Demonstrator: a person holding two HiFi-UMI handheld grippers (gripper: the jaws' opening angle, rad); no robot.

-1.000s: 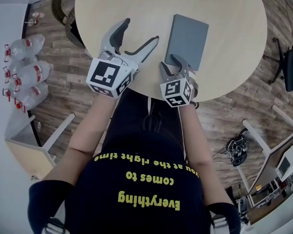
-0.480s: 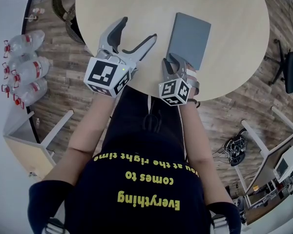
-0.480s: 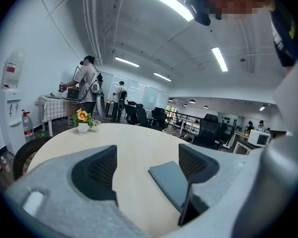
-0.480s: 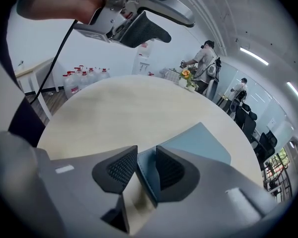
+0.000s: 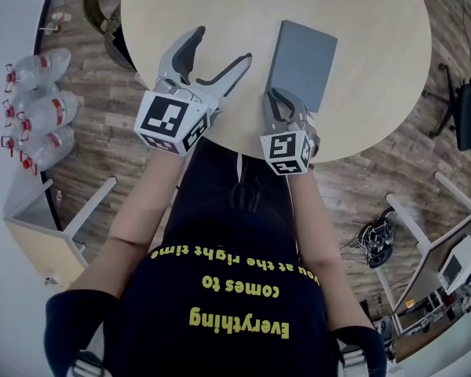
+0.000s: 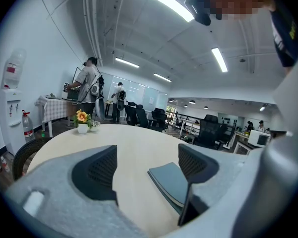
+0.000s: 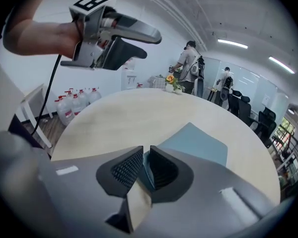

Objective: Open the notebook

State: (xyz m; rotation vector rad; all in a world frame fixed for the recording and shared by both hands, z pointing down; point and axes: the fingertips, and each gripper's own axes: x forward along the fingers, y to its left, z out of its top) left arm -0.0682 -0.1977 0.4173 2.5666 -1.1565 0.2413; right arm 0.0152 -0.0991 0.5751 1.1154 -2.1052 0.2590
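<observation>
**Closed notebook, corner taken by the right gripper: hazards and positions**

- Table (image 5: 361, 22): round, pale and smooth-topped. Likely hazard: nothing anchors the book on this surface. A pull at one corner may drag or swing the whole book instead of hinging its cover.
- Notebook (image 5: 302, 61): grey-blue, closed and lying flat.
  - It stretches away from your right fingertips, with its near corner between them.
  - It lies just beside the inner finger of your left tool, apart from that finger and outside its gap.
- Left gripper (image 5: 222, 47): jaws spread wide and released, with only bare table top between them.
  - Likely hazard: while it stays clear, the book has no hold-down.
  - If you bring it across and press on the cover rather than the lower pages, you would pin the book shut.
- Right gripper (image 5: 279, 96): the jaws have just been closing and now stand almost together, clenched on the notebook's near corner.
  - A thin grey-blue strip shows in the slit between them.
  - Likely hazard: the views do not settle whether you hold the cover alone or the full thickness. If it is the full thickness, lifting raises the book unopened.
- Pads (image 7: 128, 168): dark and ribbed, one on either face of the caught corner. Likely hazard: the caught strip is thin and sits right at a corner. A quick or twisting lift could let it slip free or crease it.
</observation>
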